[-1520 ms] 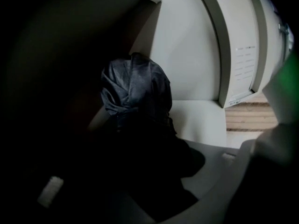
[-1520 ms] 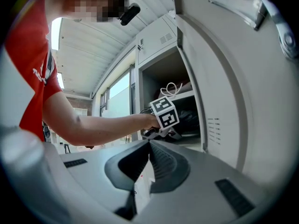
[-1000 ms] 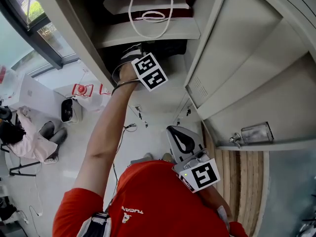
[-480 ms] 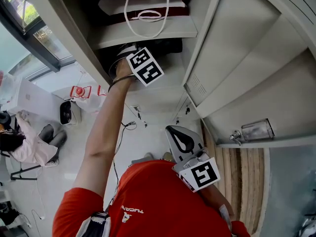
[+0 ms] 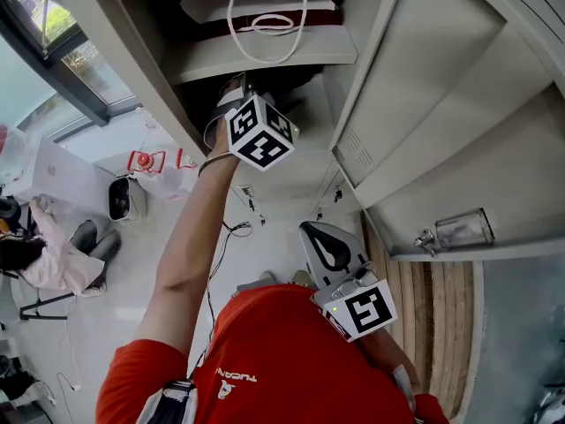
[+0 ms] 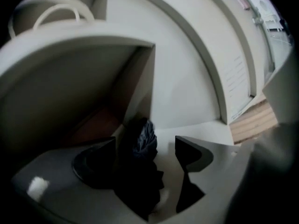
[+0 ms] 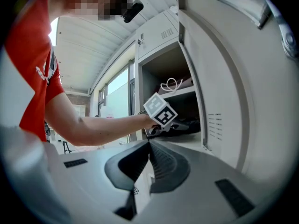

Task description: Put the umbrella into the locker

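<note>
The dark folded umbrella (image 6: pixel 141 146) lies on the lower shelf inside the open locker (image 5: pixel 265 60), seen as a dark bundle (image 7: pixel 181 124) in the right gripper view. My left gripper (image 6: pixel 145 142) reaches into that compartment. Its jaws have just been opening and stand wide apart, with the umbrella between them and a gap at the right pad. Its marker cube (image 5: pixel 259 132) shows in the head view. My right gripper (image 5: pixel 318 237) is shut with nothing in it, held low by the red shirt, away from the locker.
A bag with white cord handles (image 5: pixel 265 16) fills the upper shelf. The locker door (image 5: pixel 424 104) swings out to the right, with a metal latch (image 5: pixel 457 231) on it. On the floor to the left are white bags (image 5: pixel 154 166), cables and a seated person (image 5: pixel 40 254).
My left gripper has risen a little and rolled, so its marker cube shows a different side. The right gripper has stayed where it was.
</note>
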